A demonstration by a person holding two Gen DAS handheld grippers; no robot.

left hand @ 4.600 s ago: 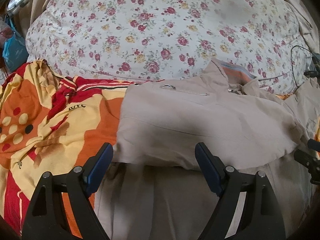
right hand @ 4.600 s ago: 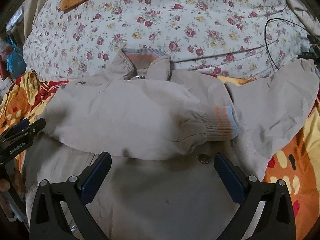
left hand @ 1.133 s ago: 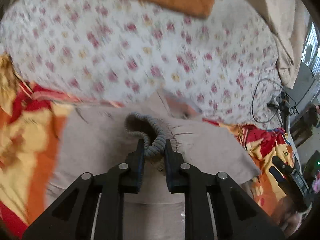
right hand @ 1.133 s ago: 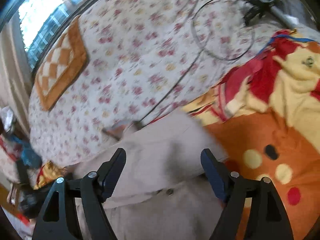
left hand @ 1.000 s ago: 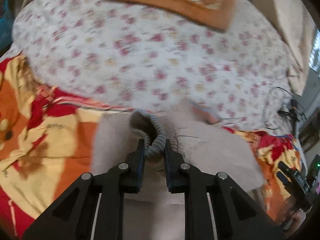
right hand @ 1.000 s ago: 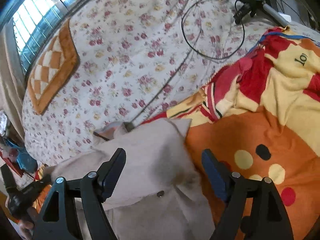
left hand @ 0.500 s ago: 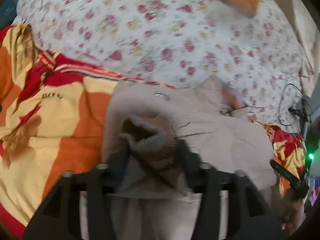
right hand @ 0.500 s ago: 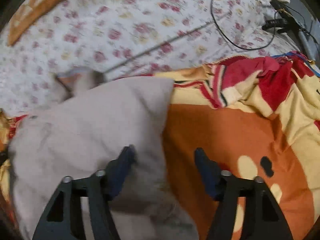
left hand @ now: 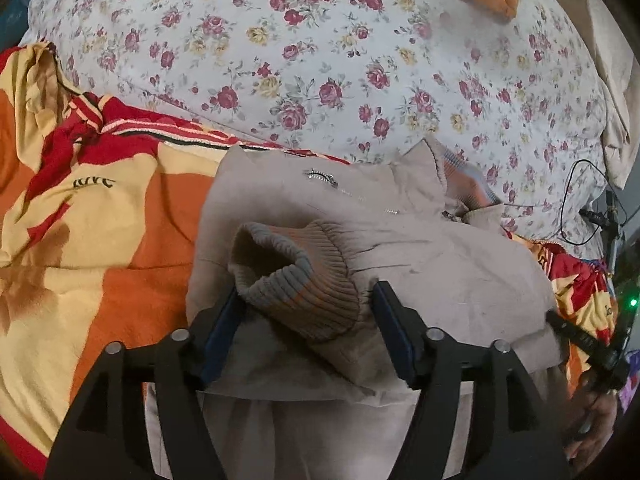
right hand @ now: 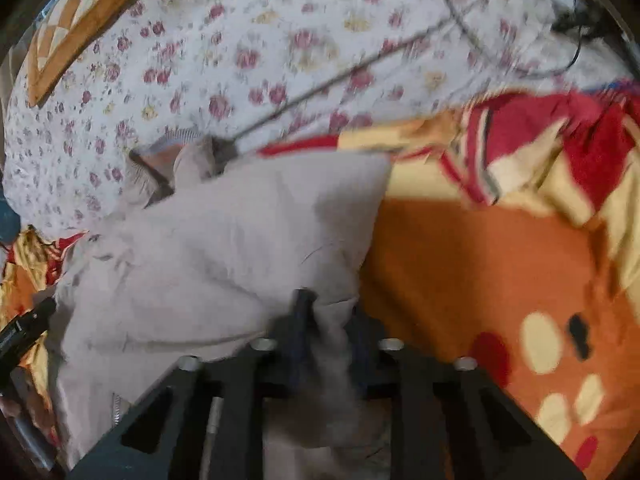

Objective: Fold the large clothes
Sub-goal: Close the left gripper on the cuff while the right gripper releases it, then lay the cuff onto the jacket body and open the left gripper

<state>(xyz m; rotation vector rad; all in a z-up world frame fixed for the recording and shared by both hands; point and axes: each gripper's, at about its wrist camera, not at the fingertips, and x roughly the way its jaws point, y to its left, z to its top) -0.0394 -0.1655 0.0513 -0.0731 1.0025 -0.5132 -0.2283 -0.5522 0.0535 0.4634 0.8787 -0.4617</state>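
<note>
A beige zip jacket [left hand: 460, 264] lies on the bed with one sleeve folded across its chest. The sleeve's ribbed cuff [left hand: 296, 276] rests between the fingers of my left gripper [left hand: 308, 320]. The jaws are opening and the blue pads stand off the cuff on either side. In the right wrist view the jacket [right hand: 224, 240] fills the left half. My right gripper [right hand: 330, 320] is closing at the jacket's right edge, with a fold of beige fabric pinched between its pads. The striped collar [left hand: 460, 176] points toward the floral quilt.
An orange, red and yellow blanket [left hand: 100, 220] lies under the jacket and spreads to both sides [right hand: 500, 264]. A floral quilt [left hand: 320, 60] rises behind, with an orange checked cushion [right hand: 80, 20] on it. A black cable [left hand: 572, 200] loops at the far right.
The left gripper came down, let go of the cuff and spread its jaws, leaving the sleeve on the jacket's chest. The right gripper moved to the jacket's right edge and closed on the fabric.
</note>
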